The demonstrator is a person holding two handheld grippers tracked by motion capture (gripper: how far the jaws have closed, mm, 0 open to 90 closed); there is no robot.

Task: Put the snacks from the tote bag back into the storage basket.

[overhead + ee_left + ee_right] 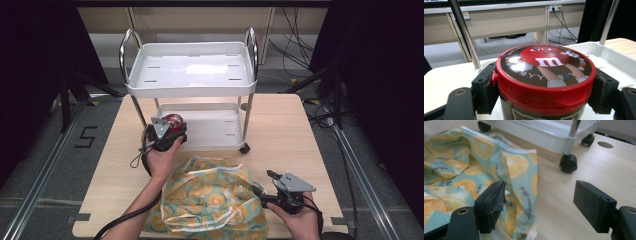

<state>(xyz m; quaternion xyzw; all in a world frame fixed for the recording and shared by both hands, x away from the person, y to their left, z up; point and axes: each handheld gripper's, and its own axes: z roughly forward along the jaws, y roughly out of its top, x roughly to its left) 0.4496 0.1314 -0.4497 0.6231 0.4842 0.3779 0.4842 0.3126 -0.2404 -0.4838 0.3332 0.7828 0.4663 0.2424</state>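
Note:
My left gripper [172, 131] is shut on a candy jar [545, 82] with a red lid and a red cartoon figure on top; both pads press its sides. In the high view the candy jar [174, 120] hangs at the front left edge of the white cart's lower shelf [210, 131]. My right gripper [544, 202] stands open near the table's front right, its left pad [492, 200] touching the edge of a teal bag printed with orange slices [461, 167]. The bag [210, 197] lies crumpled on the wooden table.
A white two-shelf cart [190, 70] with chrome handles stands at the table's far middle on black castors [568, 163]. Bare wood [290, 135] lies to the right of the cart and the bag. Cables run on the floor behind.

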